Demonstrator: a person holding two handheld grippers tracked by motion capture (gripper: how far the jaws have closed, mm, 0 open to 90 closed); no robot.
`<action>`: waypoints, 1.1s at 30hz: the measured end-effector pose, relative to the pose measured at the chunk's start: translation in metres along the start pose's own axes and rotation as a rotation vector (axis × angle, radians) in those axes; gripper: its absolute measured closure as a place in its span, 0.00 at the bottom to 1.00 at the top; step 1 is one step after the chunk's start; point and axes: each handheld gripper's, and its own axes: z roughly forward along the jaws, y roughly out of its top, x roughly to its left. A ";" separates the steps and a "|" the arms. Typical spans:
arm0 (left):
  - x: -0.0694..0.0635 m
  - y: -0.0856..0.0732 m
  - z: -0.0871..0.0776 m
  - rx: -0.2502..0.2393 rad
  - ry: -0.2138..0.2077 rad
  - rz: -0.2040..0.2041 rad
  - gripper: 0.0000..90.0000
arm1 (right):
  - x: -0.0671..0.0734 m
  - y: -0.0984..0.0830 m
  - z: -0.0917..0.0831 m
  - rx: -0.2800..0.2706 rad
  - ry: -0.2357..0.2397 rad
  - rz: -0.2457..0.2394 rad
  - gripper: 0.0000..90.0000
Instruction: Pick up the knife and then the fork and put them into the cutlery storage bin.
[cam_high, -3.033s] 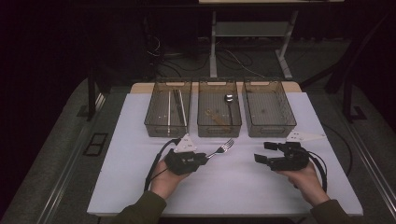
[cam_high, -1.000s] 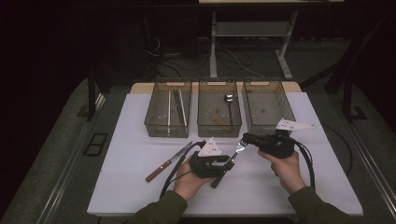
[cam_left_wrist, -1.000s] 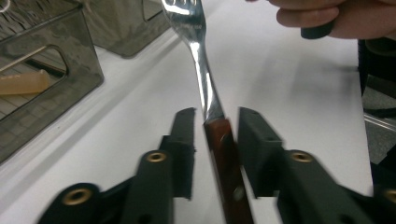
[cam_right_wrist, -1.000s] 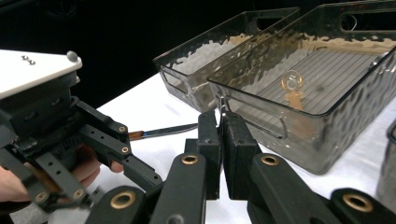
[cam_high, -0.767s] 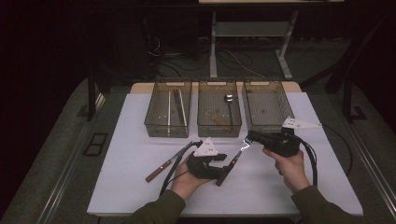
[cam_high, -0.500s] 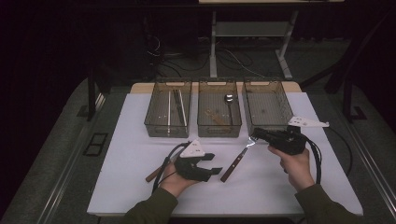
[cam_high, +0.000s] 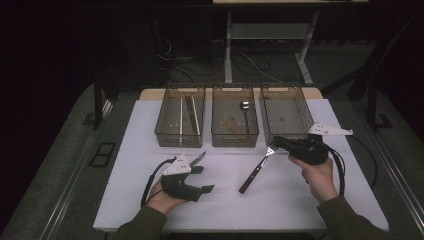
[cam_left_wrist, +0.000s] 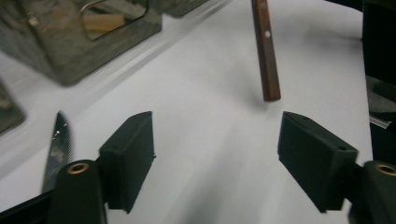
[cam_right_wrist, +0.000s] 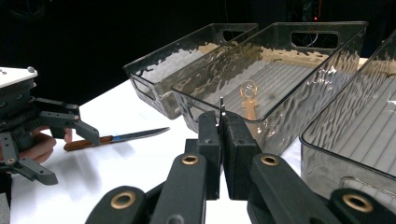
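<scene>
**Fork pinched at the tines, three bins behind**

Three clear bins stand side by side at the far edge of the white bench (cam_high: 150, 200). The left bin (cam_high: 162, 131) holds two long thin utensils lying lengthwise. The middle bin (cam_high: 216, 135) holds one spoon (cam_high: 245, 106) and one wooden piece beside it. The right bin (cam_high: 300, 120) shows a bare floor.

One fork (cam_high: 256, 170) with a wooden handle hangs in front of the right bin. Its long axis runs diagonally: tines up toward the right bin, handle end down toward the person and to the left. The right tool (cam_high: 276, 143) is pressed together on the tine end, pinching it.

One knife (cam_high: 199, 159) lies on the bench just behind the left tool (cam_high: 206, 179), blade tip toward the bins. The left tool's jaws have just been opening and stand spread, nothing between them.
</scene>
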 end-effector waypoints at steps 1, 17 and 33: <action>0.001 -0.002 -0.003 0.002 0.007 -0.003 0.25 | 0.000 0.000 0.000 0.001 -0.002 -0.001 0.96; 0.012 -0.018 -0.017 0.014 0.094 -0.046 0.00 | -0.018 0.031 -0.002 0.010 -0.051 -0.031 0.96; 0.012 -0.018 -0.016 0.011 0.105 -0.042 0.00 | -0.048 0.063 -0.016 -0.015 -0.102 -0.004 0.96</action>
